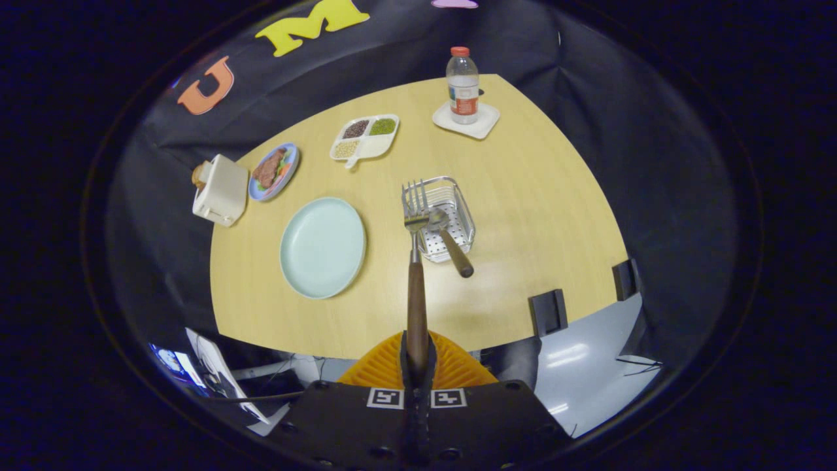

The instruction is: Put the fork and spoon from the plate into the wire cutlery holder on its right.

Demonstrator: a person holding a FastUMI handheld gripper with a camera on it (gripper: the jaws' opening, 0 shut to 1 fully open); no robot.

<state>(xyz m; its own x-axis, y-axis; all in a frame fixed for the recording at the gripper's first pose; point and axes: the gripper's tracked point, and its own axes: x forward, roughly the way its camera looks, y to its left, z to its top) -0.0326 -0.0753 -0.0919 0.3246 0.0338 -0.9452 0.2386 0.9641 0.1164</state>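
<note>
Pale wood of the table [536, 196] spreads across the middle of the frame. At bottom centre, the gripper [417, 356] has both fingers pressed tight on the wooden handle of the fork [416, 261], its tines over the left rim of the wire cutlery holder [452, 216]. Already inside the holder, the spoon [448, 239] leans out toward the lower right. Left of centre lies the bare light-green plate [322, 247].
</note>
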